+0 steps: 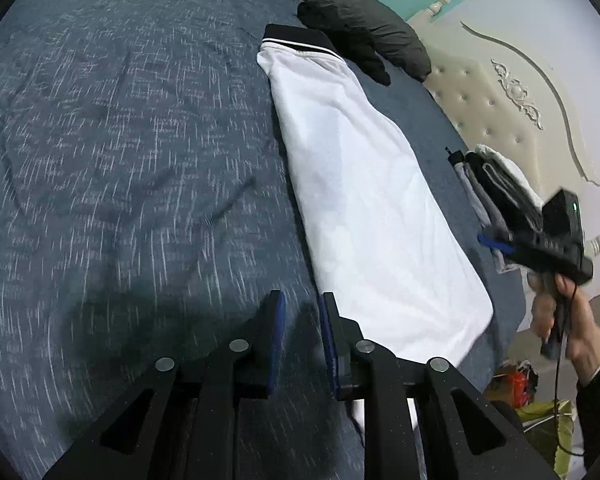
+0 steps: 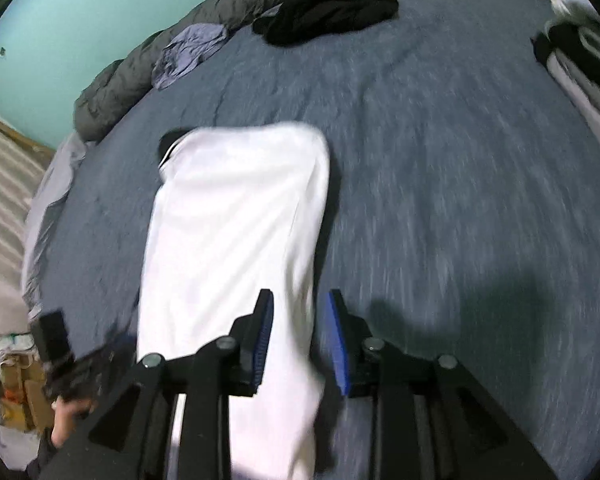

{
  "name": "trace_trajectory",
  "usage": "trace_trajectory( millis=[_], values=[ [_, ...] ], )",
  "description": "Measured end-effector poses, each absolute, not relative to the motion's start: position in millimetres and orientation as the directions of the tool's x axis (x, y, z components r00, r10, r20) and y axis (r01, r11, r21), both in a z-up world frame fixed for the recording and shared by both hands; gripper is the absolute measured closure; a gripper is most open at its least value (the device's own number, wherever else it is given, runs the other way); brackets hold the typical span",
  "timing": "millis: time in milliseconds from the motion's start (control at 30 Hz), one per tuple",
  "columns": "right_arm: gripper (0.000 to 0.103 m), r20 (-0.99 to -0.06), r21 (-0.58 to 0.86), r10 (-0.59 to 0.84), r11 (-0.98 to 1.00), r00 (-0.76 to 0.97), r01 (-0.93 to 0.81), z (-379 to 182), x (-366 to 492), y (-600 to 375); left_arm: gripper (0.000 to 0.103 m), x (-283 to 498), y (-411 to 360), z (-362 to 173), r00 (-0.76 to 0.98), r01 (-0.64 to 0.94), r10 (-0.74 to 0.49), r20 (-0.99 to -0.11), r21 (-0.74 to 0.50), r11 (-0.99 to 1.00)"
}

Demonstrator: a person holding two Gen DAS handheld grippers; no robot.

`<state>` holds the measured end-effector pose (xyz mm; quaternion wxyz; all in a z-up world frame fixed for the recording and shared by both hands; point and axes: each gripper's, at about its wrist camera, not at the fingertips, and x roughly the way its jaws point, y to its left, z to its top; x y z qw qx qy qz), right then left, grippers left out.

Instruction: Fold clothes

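With both the left gripper (image 1: 302, 320) and right gripper (image 2: 300, 320) parted and empty, we judge the white garment (image 1: 364, 200) light and limp, best pinched at its near corners.

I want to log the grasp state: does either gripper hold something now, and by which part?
Nothing is held. The left gripper and the right gripper are both open, above the folded white garment with black trim lying on the blue bedspread.

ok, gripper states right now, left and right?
Left gripper: open, holding nothing, beside the white garment.
Right gripper: open, holding nothing, over the garment's edge.
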<state>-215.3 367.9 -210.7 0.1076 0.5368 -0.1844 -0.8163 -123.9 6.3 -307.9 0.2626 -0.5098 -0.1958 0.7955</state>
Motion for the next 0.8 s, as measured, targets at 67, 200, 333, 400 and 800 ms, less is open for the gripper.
trace_trajectory(
  millis=[67,200,333,400,800],
  values=[
    [0.075,-0.842,0.407,-0.371,-0.914,-0.392,-0.008,-209.8,-190.7,368.2,0.069,-116.7,7.5,-305.7,-0.344,-0.224,0.617,-0.708,-0.576,-0.786],
    [0.075,-0.840,0.422,-0.387,-0.907,-0.381,-0.008,-214.5,-159.2,364.6,0.069,-101.5,9.1,-308.9,-0.331,-0.211,0.618,-0.713,-0.582,-0.785],
    [0.075,-0.843,0.430,-0.389,-0.902,-0.371,-0.033,-225.7,-137.6,365.1,0.069,-88.3,13.2,-309.8,-0.311,-0.214,0.627,-0.714,-0.590,-0.779],
    [0.075,-0.842,0.434,-0.389,-0.900,-0.373,-0.042,-230.8,-132.3,364.6,0.069,-82.7,16.3,-310.4,-0.299,-0.213,0.636,-0.711,-0.600,-0.771],
    [0.098,-0.817,0.454,-0.414,-0.891,-0.400,-0.004,-227.4,-109.9,359.9,0.098,-69.4,21.2,-308.0,-0.279,-0.230,0.658,-0.699,-0.617,-0.753]
  ],
)
